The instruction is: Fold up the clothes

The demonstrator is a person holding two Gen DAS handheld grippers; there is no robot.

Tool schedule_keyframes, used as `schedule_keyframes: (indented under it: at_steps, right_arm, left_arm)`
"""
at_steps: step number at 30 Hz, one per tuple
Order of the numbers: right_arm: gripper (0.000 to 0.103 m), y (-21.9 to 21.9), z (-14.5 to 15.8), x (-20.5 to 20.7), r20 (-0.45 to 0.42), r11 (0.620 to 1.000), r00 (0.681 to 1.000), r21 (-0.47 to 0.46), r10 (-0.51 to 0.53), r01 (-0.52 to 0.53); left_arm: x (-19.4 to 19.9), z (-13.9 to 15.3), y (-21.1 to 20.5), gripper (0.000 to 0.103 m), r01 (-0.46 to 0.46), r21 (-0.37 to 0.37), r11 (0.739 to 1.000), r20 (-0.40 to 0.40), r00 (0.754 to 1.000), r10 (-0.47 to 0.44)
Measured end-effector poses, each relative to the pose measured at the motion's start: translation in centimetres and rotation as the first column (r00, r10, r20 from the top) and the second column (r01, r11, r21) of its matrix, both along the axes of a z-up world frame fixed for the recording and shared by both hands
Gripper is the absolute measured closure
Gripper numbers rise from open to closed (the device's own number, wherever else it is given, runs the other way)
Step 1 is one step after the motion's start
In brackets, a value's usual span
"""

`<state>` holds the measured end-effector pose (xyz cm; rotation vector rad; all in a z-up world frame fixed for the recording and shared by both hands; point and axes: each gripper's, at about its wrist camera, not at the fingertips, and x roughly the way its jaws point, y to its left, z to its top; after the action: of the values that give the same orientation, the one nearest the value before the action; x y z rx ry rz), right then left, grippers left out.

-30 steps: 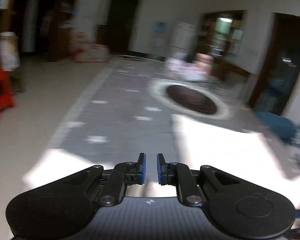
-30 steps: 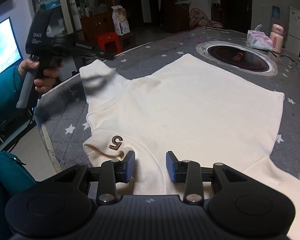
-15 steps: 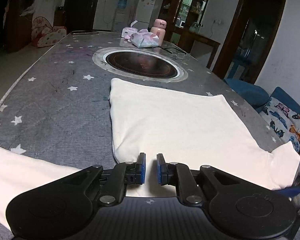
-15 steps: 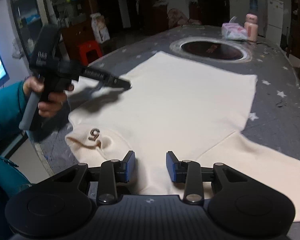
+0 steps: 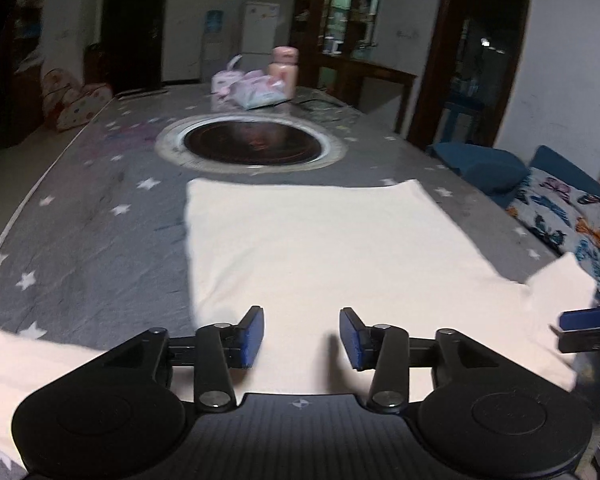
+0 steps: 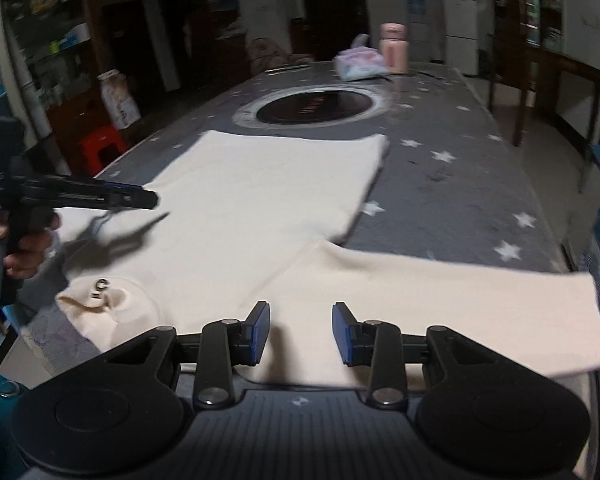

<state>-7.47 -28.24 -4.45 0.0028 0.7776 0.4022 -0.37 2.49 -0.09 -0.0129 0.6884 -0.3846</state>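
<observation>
A cream long-sleeved top [image 5: 320, 248] lies flat on the grey star-print table [image 5: 88, 240], hem toward the far end. In the right wrist view the top [image 6: 260, 208] shows its collar with a small brown mark [image 6: 100, 286] at the near left and one sleeve [image 6: 460, 296] stretched right. My left gripper [image 5: 302, 336] is open and empty, just above the near part of the top; it also shows in the right wrist view [image 6: 144, 199]. My right gripper [image 6: 300, 332] is open and empty over the shoulder area; its tip shows in the left wrist view [image 5: 584, 326].
A round dark hotplate [image 5: 252, 144] is set into the table beyond the hem. A pink bottle [image 5: 284, 72] and a tissue pack [image 5: 256, 90] stand at the far end. A blue sofa with butterfly cushions [image 5: 560, 208] is right; a red stool [image 6: 100, 152] is left.
My left gripper has swung from over the table's side to above the top's near edge and opened its jaws. My right gripper has shifted right toward the sleeve, staying open.
</observation>
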Motion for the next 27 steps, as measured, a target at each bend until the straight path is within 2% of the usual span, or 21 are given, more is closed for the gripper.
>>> schedule_keyframes:
  at_steps: [5,8,14,19,27]
  right_arm:
    - [0.070,-0.7,-0.7,-1.1,0.011,0.998,0.999,-0.057,-0.033,0.034]
    - [0.070,-1.9,-0.6,-1.7,0.010,0.995,0.996,-0.045,-0.084,0.084]
    - [0.072,-4.4,-0.2,-2.1,0.036,0.979,0.980,-0.047,-0.195,0.197]
    - [0.072,-8.9,-0.1,-1.5,0.055,0.924,0.925,-0.053,-0.375,0.378]
    - [0.071,-14.8,-1.6,-0.9,0.003,0.835,0.836,0.042,-0.549,0.548]
  left_arm:
    - [-1.6,1.2,-2.7,0.049,0.100,-0.005,0.995,0.029,0.995,-0.099]
    - [-2.6,1.6,-4.5,0.048,0.166,-0.005,0.986,0.043,0.985,-0.166]
    - [-3.5,1.0,-7.5,0.048,0.261,0.008,0.965,0.018,0.965,-0.262]
    - [-4.3,0.4,-9.0,0.048,0.316,0.034,0.948,0.006,0.948,-0.317]
    - [-4.8,0.0,-10.4,0.048,0.354,0.056,0.934,-0.005,0.935,-0.354]
